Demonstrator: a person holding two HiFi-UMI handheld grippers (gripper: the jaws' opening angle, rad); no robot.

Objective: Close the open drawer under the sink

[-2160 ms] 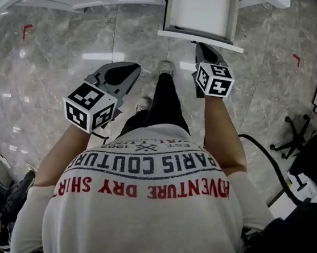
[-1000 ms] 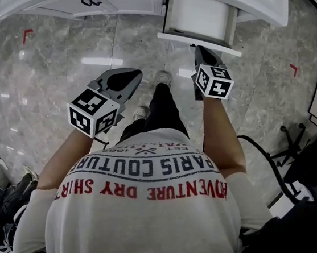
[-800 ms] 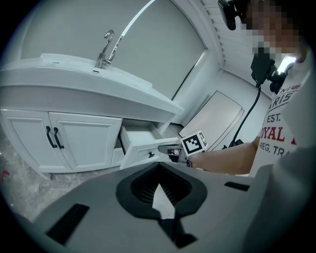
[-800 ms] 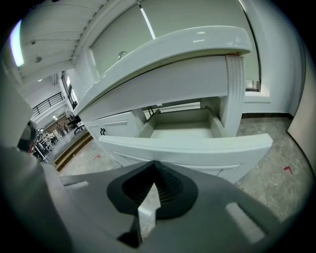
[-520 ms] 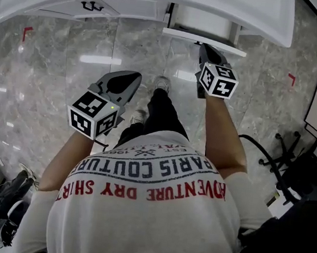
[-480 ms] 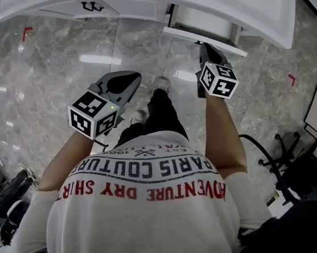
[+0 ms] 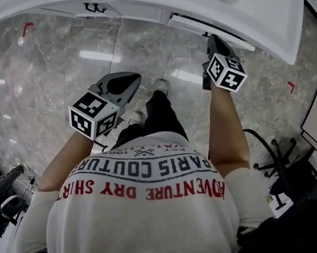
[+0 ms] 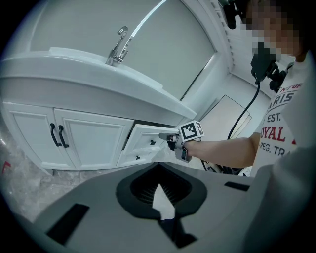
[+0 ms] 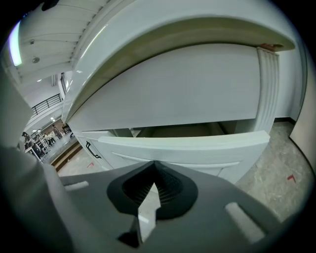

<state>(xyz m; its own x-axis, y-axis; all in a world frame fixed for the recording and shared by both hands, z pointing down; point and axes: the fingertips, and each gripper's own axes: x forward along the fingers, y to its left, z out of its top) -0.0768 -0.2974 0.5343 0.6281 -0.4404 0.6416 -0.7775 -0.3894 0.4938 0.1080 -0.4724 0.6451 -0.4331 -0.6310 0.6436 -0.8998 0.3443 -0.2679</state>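
Observation:
The white drawer (image 7: pixel 212 27) under the sink counter (image 7: pixel 162 3) stands only slightly out, with a dark gap above its front (image 9: pixel 187 148). My right gripper (image 7: pixel 213 41) is shut and its tip is against the drawer front, at about the middle of the panel (image 8: pixel 148 140). The left gripper view shows it from the side, with its marker cube (image 8: pixel 190 131). My left gripper (image 7: pixel 128 80) is shut on nothing and hangs over the floor, well back from the cabinet.
Two cabinet doors with black handles (image 8: pixel 57 135) are to the left of the drawer, and a smaller drawer (image 8: pixel 137 157) lies below it. A faucet (image 8: pixel 118 45) rises from the counter. The floor is grey marble (image 7: pixel 57 65). An office chair base (image 7: pixel 277 166) is at the right.
The drawer has slid in from well out to nearly under the counter. My right gripper moved forward with it. The left gripper has hardly moved.

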